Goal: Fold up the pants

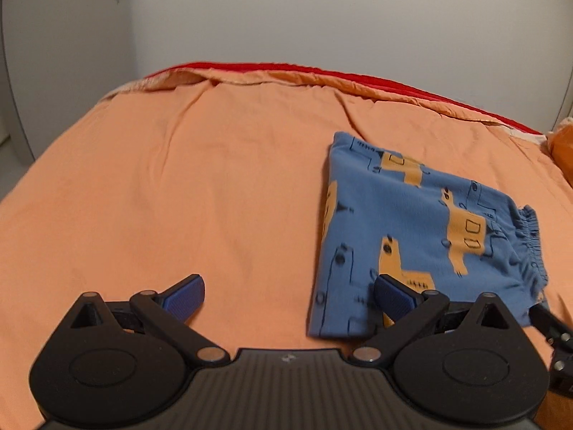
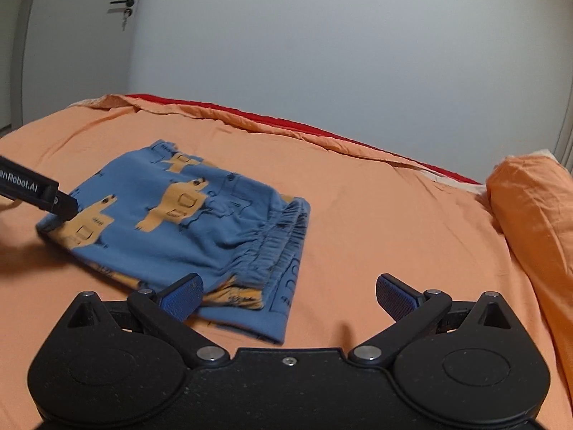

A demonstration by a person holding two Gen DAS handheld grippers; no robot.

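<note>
The blue pants with orange animal prints lie folded into a compact stack on the orange bed sheet. The gathered waistband lies on top at the right side. My left gripper is open and empty, its right finger over the stack's near left corner. My right gripper is open and empty, its left finger over the stack's near edge. In the right wrist view the left gripper's finger touches the stack's left corner. In the left wrist view part of the right gripper shows at the right edge.
An orange pillow lies at the right end of the bed. A red blanket edge runs along the far side by the white wall. A door with a black handle stands at the far left.
</note>
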